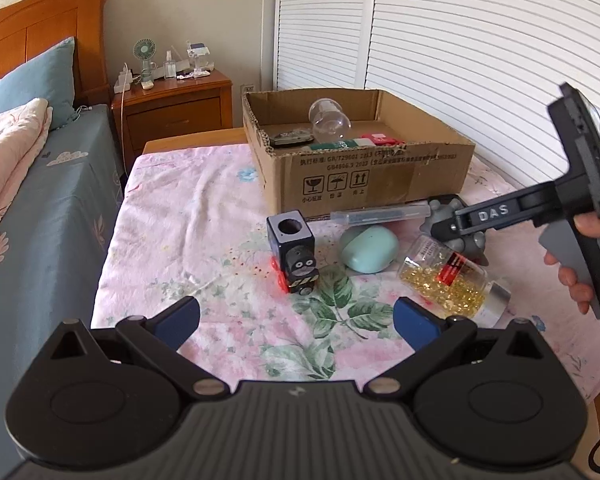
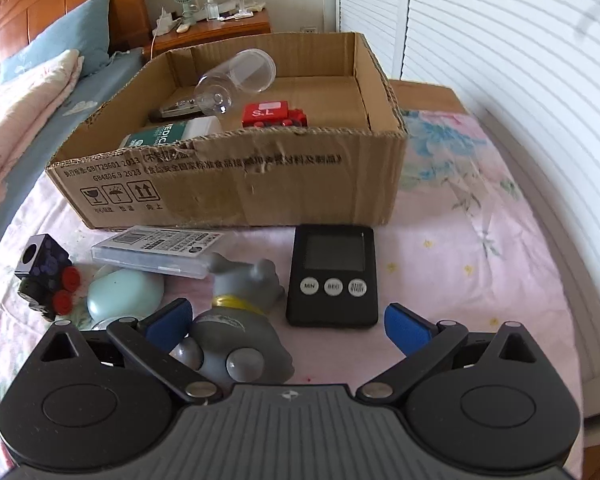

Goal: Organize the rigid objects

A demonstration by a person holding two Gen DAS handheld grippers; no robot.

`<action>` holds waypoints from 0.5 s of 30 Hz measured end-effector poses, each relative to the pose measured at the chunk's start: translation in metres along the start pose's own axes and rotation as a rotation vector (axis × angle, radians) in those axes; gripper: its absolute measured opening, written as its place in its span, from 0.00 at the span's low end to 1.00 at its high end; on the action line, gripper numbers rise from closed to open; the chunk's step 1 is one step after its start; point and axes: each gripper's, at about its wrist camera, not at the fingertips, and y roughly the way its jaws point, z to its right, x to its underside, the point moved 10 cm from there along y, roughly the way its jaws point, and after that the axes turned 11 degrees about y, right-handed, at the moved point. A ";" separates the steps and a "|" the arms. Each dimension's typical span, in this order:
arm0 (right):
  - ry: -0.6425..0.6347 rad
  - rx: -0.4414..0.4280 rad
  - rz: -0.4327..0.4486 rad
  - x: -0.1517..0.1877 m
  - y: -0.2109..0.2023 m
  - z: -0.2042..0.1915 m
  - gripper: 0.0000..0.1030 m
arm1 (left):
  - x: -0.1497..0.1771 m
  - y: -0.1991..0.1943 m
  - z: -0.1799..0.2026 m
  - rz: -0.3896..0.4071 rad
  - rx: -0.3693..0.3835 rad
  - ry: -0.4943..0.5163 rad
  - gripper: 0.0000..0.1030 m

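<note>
Both of your grippers, left (image 1: 296, 322) and right (image 2: 288, 326), hang released, holding nothing. The timer (image 2: 332, 276) lies before the cardboard box (image 2: 236, 184); the crowding toy (image 2: 240, 344) may snag your grasp.

— Items in cardboard box (image 2: 236, 184)?
— Clear jar (image 2: 236, 80) on its side, red toy (image 2: 272, 115), green-white carton (image 2: 168, 136).
— Loose on cloth?
— Black toy train (image 1: 294, 258), mint case (image 1: 368, 249), clear flat case (image 2: 156, 250), grey figure (image 2: 240, 320), capsule bottle (image 1: 448, 280) lying down, black timer (image 2: 332, 276) face up.
</note>
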 end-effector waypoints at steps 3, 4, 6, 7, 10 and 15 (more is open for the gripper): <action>-0.011 -0.016 -0.015 0.005 -0.009 0.005 1.00 | 0.000 0.002 -0.002 0.000 0.003 -0.001 0.99; -0.018 -0.022 -0.015 0.007 -0.013 0.007 1.00 | 0.000 0.002 -0.002 0.000 0.002 0.001 0.99; -0.042 -0.009 -0.026 0.011 -0.020 0.012 1.00 | -0.001 0.003 -0.003 -0.001 0.000 0.002 0.99; -0.055 -0.003 -0.031 0.013 -0.023 0.014 1.00 | -0.001 0.004 -0.004 -0.002 0.001 0.001 0.99; -0.071 -0.011 -0.040 0.019 -0.032 0.018 1.00 | -0.001 0.006 -0.004 0.002 0.010 -0.004 0.99; -0.078 -0.007 -0.038 0.027 -0.046 0.027 1.00 | -0.003 0.007 -0.004 0.007 0.017 0.001 0.99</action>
